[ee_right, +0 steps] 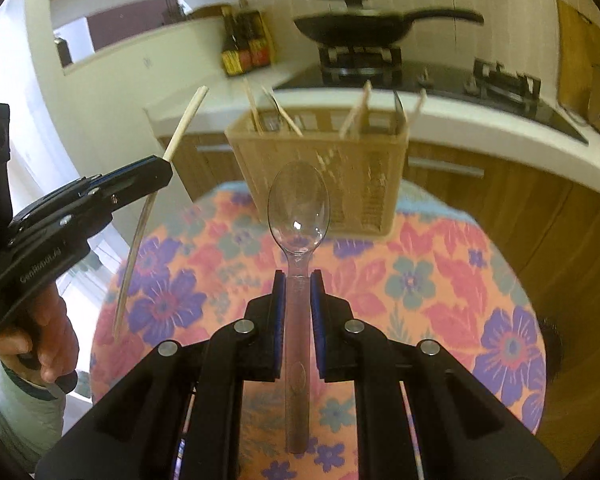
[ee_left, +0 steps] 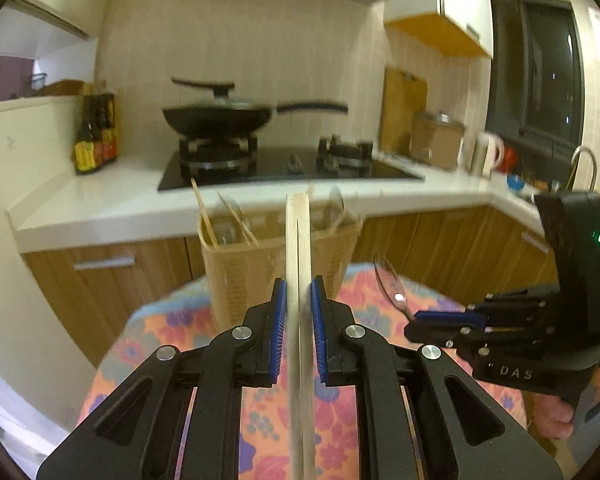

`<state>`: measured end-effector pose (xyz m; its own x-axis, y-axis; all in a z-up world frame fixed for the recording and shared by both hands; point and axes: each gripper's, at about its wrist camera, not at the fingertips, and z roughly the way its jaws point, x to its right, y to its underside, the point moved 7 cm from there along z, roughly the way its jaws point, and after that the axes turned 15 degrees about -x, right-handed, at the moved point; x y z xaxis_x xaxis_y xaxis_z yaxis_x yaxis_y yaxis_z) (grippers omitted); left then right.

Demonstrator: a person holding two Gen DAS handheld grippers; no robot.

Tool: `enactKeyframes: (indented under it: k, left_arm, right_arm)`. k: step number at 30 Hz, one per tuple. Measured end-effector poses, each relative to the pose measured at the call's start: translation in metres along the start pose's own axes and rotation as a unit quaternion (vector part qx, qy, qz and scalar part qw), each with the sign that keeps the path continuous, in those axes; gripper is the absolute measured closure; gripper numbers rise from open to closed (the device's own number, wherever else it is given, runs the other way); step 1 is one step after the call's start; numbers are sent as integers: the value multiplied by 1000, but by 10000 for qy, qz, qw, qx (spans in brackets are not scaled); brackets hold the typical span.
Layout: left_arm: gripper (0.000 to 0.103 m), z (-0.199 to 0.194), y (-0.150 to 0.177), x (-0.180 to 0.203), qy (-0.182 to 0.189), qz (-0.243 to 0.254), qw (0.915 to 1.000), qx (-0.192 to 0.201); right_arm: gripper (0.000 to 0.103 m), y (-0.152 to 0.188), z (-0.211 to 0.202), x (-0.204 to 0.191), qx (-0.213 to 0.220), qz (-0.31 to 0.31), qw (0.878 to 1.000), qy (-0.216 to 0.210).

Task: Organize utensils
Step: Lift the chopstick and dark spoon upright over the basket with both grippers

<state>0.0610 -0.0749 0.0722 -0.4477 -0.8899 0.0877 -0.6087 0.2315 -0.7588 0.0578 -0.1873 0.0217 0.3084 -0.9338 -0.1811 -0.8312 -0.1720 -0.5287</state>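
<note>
My left gripper [ee_left: 299,300] is shut on a pair of pale wooden chopsticks [ee_left: 298,248], held upright in front of the tan utensil basket [ee_left: 244,268]. My right gripper [ee_right: 298,292] is shut on the handle of a clear plastic spoon [ee_right: 299,204], bowl pointing toward the basket [ee_right: 320,168]. The basket stands at the far edge of the flowered table [ee_right: 420,288] and holds several chopsticks and utensils. The left gripper [ee_right: 156,176] with its chopsticks [ee_right: 184,120] shows at the left of the right wrist view. The right gripper [ee_left: 420,320] with its spoon [ee_left: 388,280] shows at the right of the left wrist view.
Behind the table runs a white kitchen counter [ee_left: 112,204] with a gas hob and a black lidded wok [ee_left: 216,116], sauce bottles [ee_left: 96,136], a rice cooker [ee_left: 436,140] and a kettle [ee_left: 486,152]. Wooden cabinets [ee_left: 108,280] stand below the counter.
</note>
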Motion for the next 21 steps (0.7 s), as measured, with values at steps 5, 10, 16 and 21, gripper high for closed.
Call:
enactKeyframes:
  k: [5,10,16,21]
  left_arm:
    - [92,-31,-30,-14,197,-265,9964,785]
    - [92,-49,-65,-30,407,-403,9886,1390]
    - [92,-37,-110,-48,559,-540,9808,1787]
    - [92,-13,-137,-56,475,-651,9751,2067]
  right_arm:
    - [93,-25,-25,-14,617,-218,9978,-79]
    - [93,-67,-46,-20,1195,-312,9923,-115]
    - [93,-128,-50,-8,1756,-16,9842,-204]
    - [93,-169,-40,3,2190,294,9752,-145]
